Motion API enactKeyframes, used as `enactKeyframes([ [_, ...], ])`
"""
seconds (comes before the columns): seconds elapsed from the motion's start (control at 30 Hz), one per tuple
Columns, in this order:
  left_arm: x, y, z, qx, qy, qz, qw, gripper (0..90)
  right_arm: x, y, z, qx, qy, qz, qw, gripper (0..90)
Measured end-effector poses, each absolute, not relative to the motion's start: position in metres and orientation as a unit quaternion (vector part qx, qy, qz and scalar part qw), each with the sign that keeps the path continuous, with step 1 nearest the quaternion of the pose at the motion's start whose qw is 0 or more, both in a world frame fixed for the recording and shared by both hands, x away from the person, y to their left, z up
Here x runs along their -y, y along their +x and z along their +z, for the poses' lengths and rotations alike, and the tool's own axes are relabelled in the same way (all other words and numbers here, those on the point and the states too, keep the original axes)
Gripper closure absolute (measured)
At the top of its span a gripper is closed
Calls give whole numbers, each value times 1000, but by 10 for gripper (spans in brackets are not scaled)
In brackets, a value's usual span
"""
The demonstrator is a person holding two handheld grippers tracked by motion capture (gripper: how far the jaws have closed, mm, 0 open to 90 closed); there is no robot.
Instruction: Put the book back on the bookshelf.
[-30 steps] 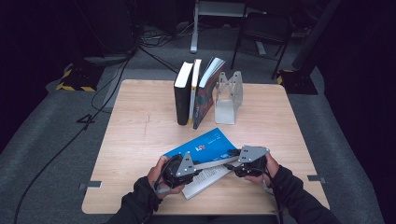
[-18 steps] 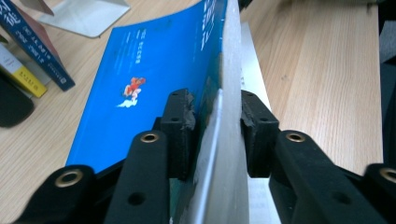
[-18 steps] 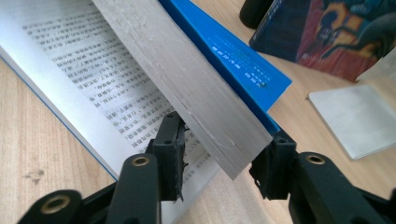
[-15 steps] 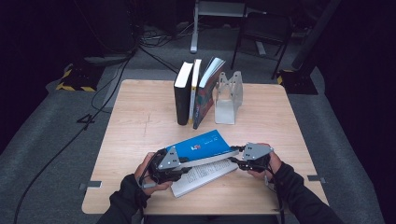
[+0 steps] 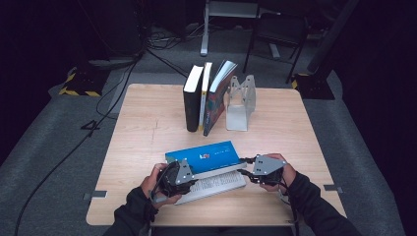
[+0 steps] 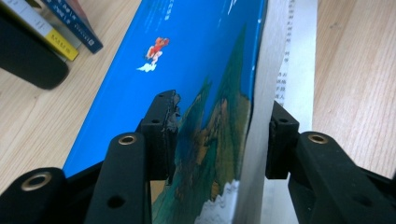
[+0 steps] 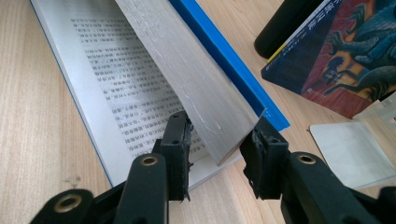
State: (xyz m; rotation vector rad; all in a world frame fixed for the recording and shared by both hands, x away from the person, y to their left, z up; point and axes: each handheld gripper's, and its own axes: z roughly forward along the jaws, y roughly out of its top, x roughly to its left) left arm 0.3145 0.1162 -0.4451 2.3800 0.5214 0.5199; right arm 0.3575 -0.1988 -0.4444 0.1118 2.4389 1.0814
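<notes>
On the wooden table, a blue book lies open near the front edge. The left gripper, jaws just opening, straddles the raised cover and page block. The right gripper, jaws just closing, brackets the block's other corner. Behind, three books stand propped against a clear bookend.
</notes>
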Motion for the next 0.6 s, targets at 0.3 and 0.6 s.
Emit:
enactKeyframes([
  [0.3,-125,319,-446,-179,913,196,308,693,196,373,-441,-882,46,432,182,517],
  [0.6,-133,323,-446,-215,909,178,308,605,180,371,-445,-890,12,420,174,642],
])
